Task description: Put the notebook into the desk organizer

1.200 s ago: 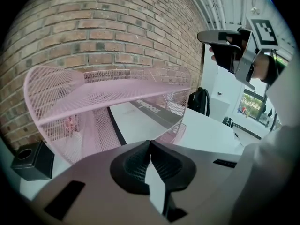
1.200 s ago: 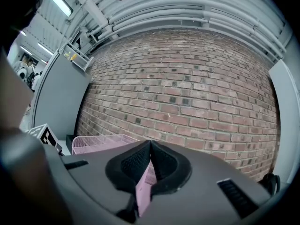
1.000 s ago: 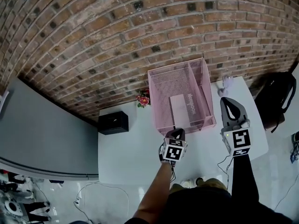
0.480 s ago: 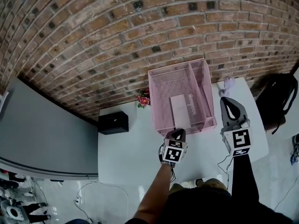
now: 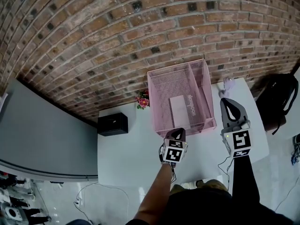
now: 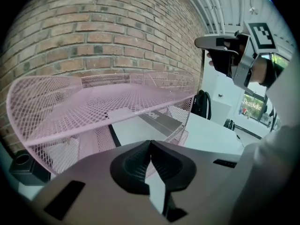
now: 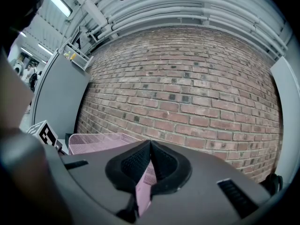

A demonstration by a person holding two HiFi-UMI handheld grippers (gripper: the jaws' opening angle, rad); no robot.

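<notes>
Notebook (image 5: 180, 108): flat grey rectangle, lying inside the boxy pink wire-mesh organizer (image 5: 161, 86) | your left gripper (image 6: 150, 144): ribbed black pads clenched together, empty, at the organizer's front rim | your right gripper (image 7: 150, 144): clenched too, empty.

We looked along the left gripper (image 6: 150, 144), its jaws pressed together with nothing between them. Right ahead stood the pink mesh desk organizer (image 6: 70, 102) on the white table (image 6: 220, 137), with the brick wall (image 6: 93, 32) behind it. Inside we made out the notebook (image 6: 157, 121) lying flat. Up at the right hung our right gripper (image 6: 208, 42), its marker cube (image 6: 261, 32) showing. A black box (image 6: 21, 165) sat low at the left, and a dark backpack (image 6: 202, 106) stood beyond the table.
</notes>
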